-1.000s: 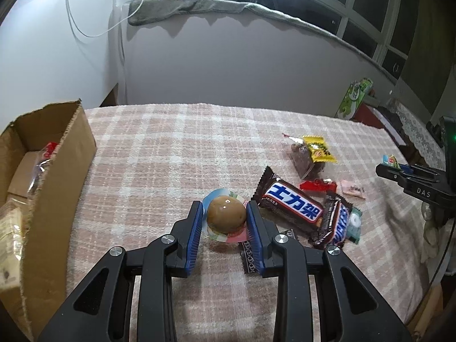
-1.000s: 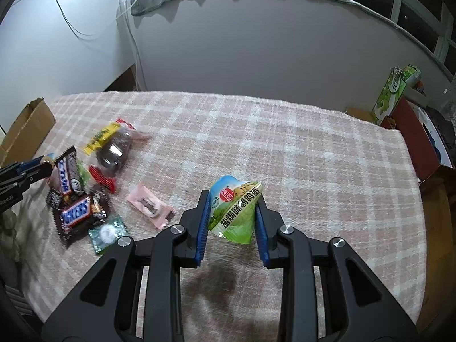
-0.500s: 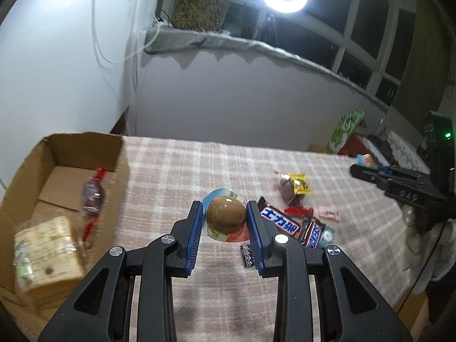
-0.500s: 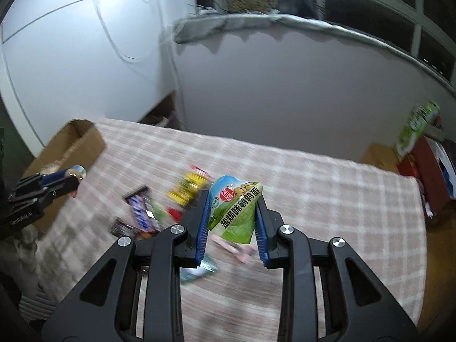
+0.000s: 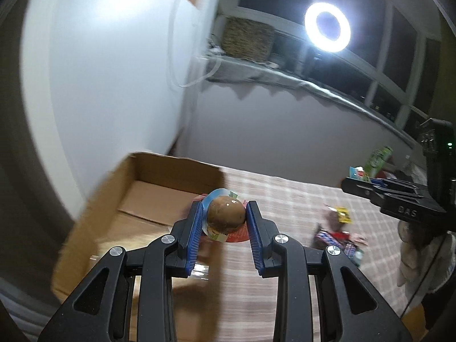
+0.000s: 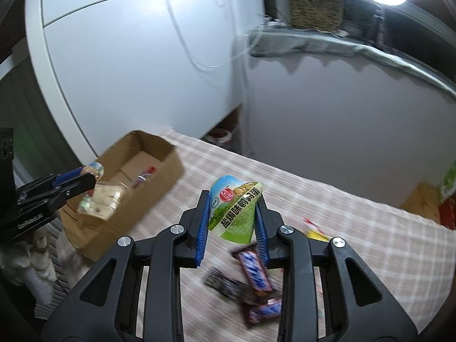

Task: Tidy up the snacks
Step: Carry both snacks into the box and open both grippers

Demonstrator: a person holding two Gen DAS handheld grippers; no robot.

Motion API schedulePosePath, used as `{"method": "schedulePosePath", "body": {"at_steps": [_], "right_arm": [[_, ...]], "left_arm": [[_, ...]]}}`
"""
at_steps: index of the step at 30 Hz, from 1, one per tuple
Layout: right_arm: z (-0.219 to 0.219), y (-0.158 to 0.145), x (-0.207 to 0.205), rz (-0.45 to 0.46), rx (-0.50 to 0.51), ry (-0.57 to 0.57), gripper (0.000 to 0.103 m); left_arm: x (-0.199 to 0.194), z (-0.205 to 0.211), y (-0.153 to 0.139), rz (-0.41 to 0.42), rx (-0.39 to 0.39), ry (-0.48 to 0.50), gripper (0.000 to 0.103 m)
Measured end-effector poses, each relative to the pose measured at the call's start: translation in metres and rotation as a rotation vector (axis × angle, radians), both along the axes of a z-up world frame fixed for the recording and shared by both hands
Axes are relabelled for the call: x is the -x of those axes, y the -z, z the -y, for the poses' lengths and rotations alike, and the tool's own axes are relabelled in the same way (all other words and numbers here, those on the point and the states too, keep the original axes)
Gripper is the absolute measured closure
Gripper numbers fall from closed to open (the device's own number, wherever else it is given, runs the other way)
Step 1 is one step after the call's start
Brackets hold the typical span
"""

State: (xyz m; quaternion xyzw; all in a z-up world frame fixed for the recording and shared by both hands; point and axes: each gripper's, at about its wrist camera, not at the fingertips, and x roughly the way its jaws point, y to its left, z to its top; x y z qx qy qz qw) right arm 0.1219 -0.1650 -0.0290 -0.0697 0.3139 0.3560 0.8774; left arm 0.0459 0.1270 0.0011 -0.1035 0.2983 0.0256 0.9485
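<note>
Left wrist view: our left gripper [image 5: 225, 215] has its jaws closed on a packaged brown egg [image 5: 226, 211], held above the open cardboard box [image 5: 159, 171]. Right gripper [image 6: 232, 216] jaws are clamped on a green egg pouch [image 6: 235, 208], over the bench [image 6: 370, 228]. Box already holds a few packets (blurred). Left on the bench: chocolate bars [image 6: 255, 270] and a yellow packet [image 5: 343, 215]. We judge the task roughly midway, neither held item yet dropped

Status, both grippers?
Left gripper shut on brown packaged egg, at brown cardboard box. Right gripper shut on green egg packet. Path clear.
</note>
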Motion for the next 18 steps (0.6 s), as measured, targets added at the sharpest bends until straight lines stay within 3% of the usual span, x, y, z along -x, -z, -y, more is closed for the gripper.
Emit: {"method": "schedulePosePath", "body": {"at_steps": [7,18], "right_arm": [[-0.062,-0.004,0.004,-0.018,-0.007,-0.095,0.073],[-0.142,0.006,0.000,-0.051,0.020,-0.194,0.073]], "left_arm": [[-0.007,-0.036,0.005,-0.026,-0.031,-0.081,0.074],[-0.023,-0.064,0.020,-0.081,-0.032,-0.119,0.074]]}}
